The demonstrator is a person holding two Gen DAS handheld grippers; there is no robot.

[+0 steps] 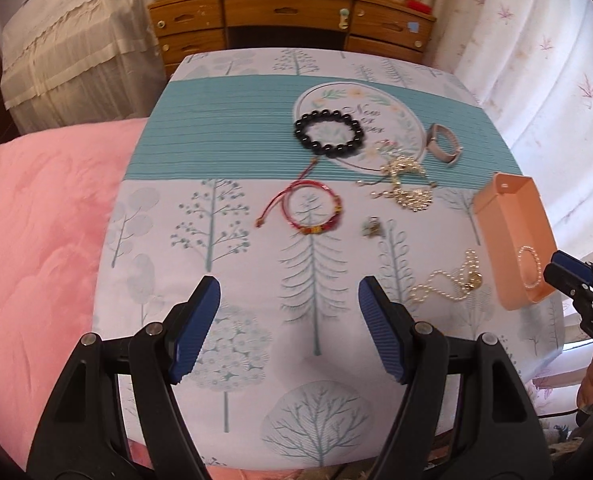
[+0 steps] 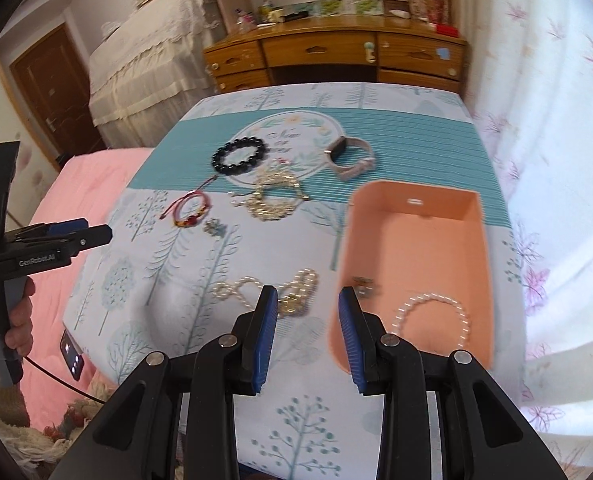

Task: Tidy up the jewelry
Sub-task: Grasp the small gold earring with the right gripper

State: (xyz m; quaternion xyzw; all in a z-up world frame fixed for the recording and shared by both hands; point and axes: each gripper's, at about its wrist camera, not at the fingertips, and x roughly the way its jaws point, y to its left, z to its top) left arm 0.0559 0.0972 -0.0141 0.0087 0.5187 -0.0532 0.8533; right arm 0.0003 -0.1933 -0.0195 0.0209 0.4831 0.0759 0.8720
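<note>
Near half of table (image 1: 256,320) bare — free passage. Far half crowded: black bead bracelet (image 1: 329,133), red cord bracelet (image 1: 314,210), gold chains (image 1: 406,186). Orange box (image 2: 416,248) walls block right edge — open top.

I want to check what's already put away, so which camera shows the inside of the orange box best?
The right wrist view. It looks straight down into the orange box, showing a pearl bracelet and a small trinket on its floor. The left wrist view catches the box only at the right edge, foreshortened, with just the bracelet visible.
</note>
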